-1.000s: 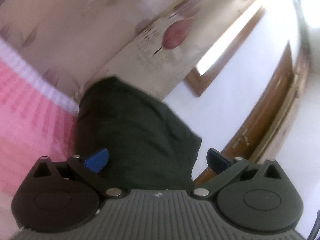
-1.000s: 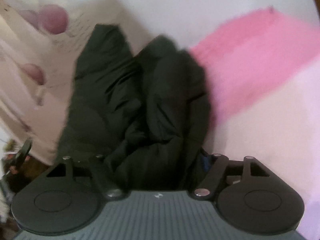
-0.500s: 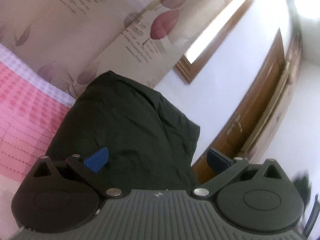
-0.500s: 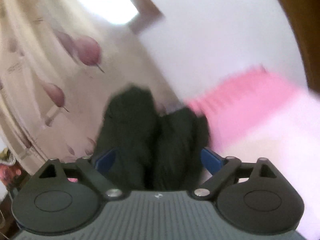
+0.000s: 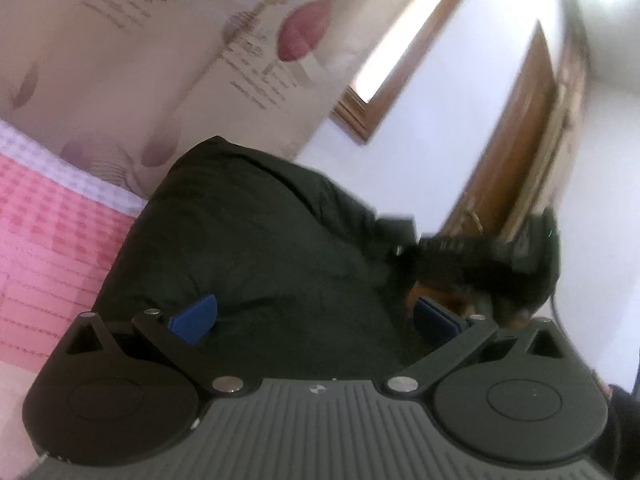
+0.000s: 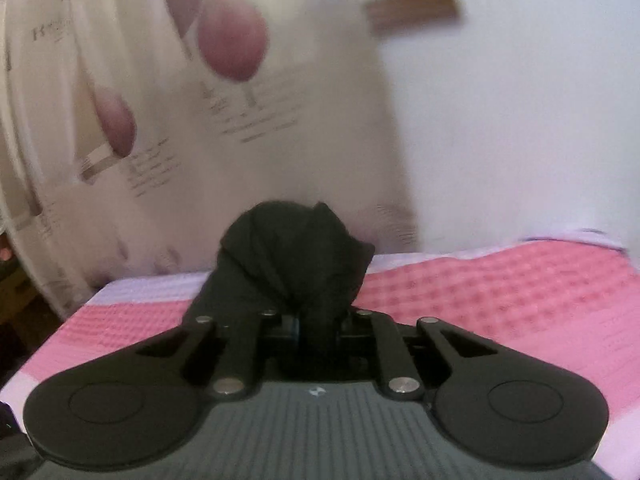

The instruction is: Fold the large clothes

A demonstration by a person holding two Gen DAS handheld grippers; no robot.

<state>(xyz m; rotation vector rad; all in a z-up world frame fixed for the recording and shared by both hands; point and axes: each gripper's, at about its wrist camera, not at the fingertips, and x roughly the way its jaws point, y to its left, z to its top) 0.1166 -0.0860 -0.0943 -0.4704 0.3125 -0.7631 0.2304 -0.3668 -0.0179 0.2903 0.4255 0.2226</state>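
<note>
A large dark green garment (image 5: 256, 248) fills the middle of the left wrist view, lying over the pink bed cover (image 5: 44, 256). My left gripper (image 5: 316, 318) is open, its blue pads wide apart with the cloth between and in front of them. In the right wrist view my right gripper (image 6: 318, 326) is shut on a bunched part of the same garment (image 6: 296, 256), which rises in a dark lump above the jaws. The right gripper (image 5: 500, 256) shows blurred at the right of the left wrist view, at the garment's edge.
The pink checked bed cover (image 6: 500, 292) spreads under both grippers. A flowered curtain (image 6: 132, 120) hangs behind the bed, beside a white wall (image 6: 520, 120) and a wooden-framed window (image 5: 404, 52). A brown door (image 5: 516, 136) stands at the right.
My right gripper went from open to shut on the garment and now holds a bunch of it up. The right gripper came into the left wrist view. The left gripper stayed open.
</note>
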